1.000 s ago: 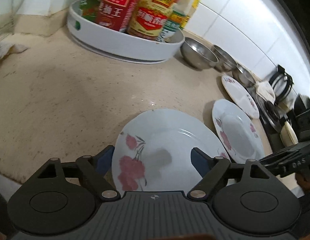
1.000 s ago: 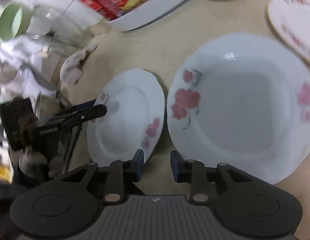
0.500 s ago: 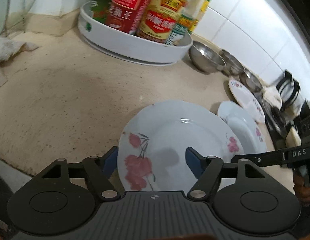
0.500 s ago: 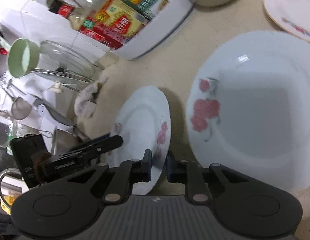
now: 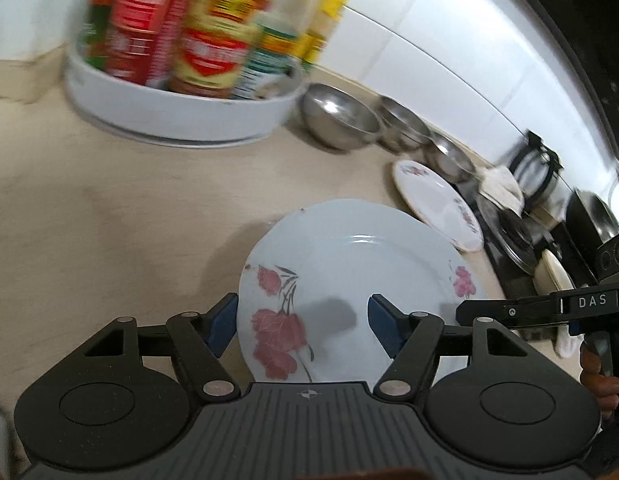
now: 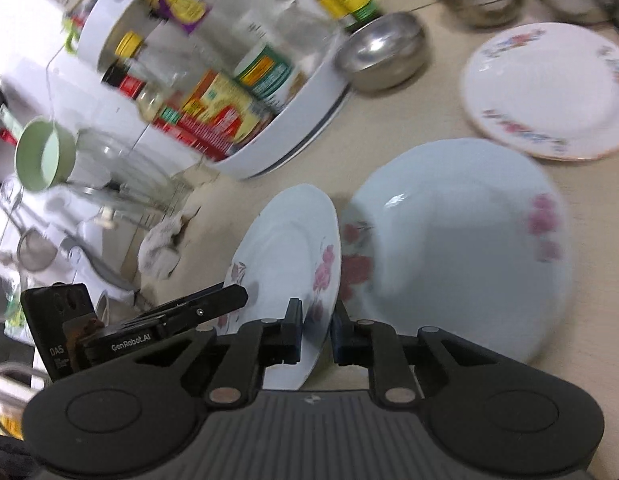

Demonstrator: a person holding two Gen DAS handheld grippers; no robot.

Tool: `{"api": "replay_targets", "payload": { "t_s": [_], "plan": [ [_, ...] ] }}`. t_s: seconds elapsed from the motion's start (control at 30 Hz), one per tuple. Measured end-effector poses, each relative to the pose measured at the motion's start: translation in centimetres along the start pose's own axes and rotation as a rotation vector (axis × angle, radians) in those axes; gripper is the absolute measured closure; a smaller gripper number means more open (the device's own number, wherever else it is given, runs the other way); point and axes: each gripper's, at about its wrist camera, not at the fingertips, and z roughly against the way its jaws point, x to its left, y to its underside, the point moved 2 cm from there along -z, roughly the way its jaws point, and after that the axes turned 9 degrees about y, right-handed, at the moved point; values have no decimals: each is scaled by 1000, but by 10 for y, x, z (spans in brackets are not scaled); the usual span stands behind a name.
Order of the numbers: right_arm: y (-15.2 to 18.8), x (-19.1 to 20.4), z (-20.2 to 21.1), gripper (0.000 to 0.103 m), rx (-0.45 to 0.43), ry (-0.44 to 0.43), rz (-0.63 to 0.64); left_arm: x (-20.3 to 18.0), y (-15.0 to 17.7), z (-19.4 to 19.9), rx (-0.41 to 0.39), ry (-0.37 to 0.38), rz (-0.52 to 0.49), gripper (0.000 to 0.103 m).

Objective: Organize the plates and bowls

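Right wrist view is showing the right hand-held gripper (image 6: 315,330) now clamping the small plate (image 6: 285,256), lifting it tilted off the tabletop (image 6: 409,108) toward the large plate (image 6: 461,240), while the left hand-held gripper (image 5: 301,326) is hovering open.

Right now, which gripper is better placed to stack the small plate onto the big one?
Right. The right gripper already clamps the small plate, tilted beside the big plate. The left gripper is open and holds nothing.

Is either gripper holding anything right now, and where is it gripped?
The right gripper pinches the small plate by its near rim, lifted and tilted. The left gripper is open over the large plate, holding nothing.
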Motion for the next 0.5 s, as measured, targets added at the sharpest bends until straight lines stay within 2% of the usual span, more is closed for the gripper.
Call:
{"api": "replay_targets", "payload": {
  "t_s": [0.27,0.5],
  "plan": [
    [8,-43,30,87,-77,71,-110,-31,-7,-47,81,68,-58,28],
    [5,-72,38,86,-109,107,-154,-45,-11,-68,98,86,-68,28]
  ]
}}
